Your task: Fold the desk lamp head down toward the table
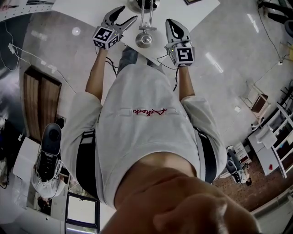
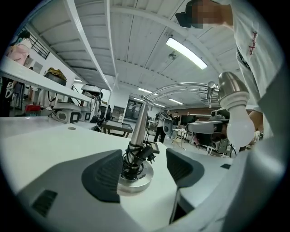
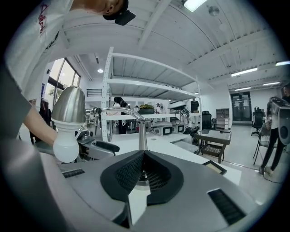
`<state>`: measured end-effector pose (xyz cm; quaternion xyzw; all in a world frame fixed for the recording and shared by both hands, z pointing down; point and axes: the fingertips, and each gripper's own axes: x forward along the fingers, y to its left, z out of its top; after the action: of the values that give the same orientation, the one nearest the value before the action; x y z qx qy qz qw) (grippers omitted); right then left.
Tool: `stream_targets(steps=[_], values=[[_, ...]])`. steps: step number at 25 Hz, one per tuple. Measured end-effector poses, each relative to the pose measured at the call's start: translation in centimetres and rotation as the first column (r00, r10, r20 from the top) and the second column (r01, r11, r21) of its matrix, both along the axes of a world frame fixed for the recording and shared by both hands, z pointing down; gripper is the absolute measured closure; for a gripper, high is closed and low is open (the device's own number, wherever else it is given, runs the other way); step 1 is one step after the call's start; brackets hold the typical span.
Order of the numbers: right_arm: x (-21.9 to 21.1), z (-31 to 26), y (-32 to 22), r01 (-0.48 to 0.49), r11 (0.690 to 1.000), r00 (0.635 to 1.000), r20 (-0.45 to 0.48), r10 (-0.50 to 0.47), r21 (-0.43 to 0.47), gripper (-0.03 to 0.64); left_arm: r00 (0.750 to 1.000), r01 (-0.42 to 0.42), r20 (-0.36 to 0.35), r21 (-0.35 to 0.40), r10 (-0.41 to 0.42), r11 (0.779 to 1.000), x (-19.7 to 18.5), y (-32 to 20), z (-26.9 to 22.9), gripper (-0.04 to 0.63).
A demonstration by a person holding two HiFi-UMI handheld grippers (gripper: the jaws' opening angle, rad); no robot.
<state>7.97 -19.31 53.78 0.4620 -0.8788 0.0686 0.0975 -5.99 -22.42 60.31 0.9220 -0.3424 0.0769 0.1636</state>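
A bright workshop with a white beamed ceiling (image 2: 136, 31) and long strip lights (image 2: 186, 53), tall white shelving (image 3: 149, 84), a window (image 3: 58, 74) at one side, and a glossy pale floor (image 1: 229, 68).

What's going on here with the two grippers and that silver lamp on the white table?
A person holds a two-jaw gripper in each hand at a white table, either side of a silver metal desk lamp with a curved arm. The left gripper is open, the right gripper shut and empty. Neither touches the lamp, whose white bulb points down.
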Motion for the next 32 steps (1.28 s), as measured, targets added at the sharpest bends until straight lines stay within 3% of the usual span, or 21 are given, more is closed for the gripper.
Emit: stream_targets(steps=[23, 25, 28, 32], values=[[1.1, 0.0, 0.2, -0.017, 1.0, 1.0, -0.013, 0.017, -0.009, 0.592, 0.993, -0.11, -0.02, 0.132, 0.113, 0.985, 8.7, -10.1, -2.9, 0.292], [1.1, 0.0, 0.3, -0.018, 1.0, 1.0, -0.012, 0.018, -0.01, 0.592, 0.993, -0.112, -0.016, 0.146, 0.115, 0.983, 9.2, -10.2, -3.2, 0.315], [1.2, 0.0, 0.3, -0.016, 1.0, 1.0, -0.01, 0.015, -0.013, 0.592, 0.994, -0.11, -0.004, 0.187, 0.113, 0.976, 9.5, -10.2, -3.7, 0.444], [0.9, -0.1, 0.0, -0.004, 1.0, 1.0, -0.002, 0.004, -0.007, 0.592, 0.992, -0.124, 0.01, 0.209, 0.125, 0.97, 9.7, -10.0, -3.7, 0.46]])
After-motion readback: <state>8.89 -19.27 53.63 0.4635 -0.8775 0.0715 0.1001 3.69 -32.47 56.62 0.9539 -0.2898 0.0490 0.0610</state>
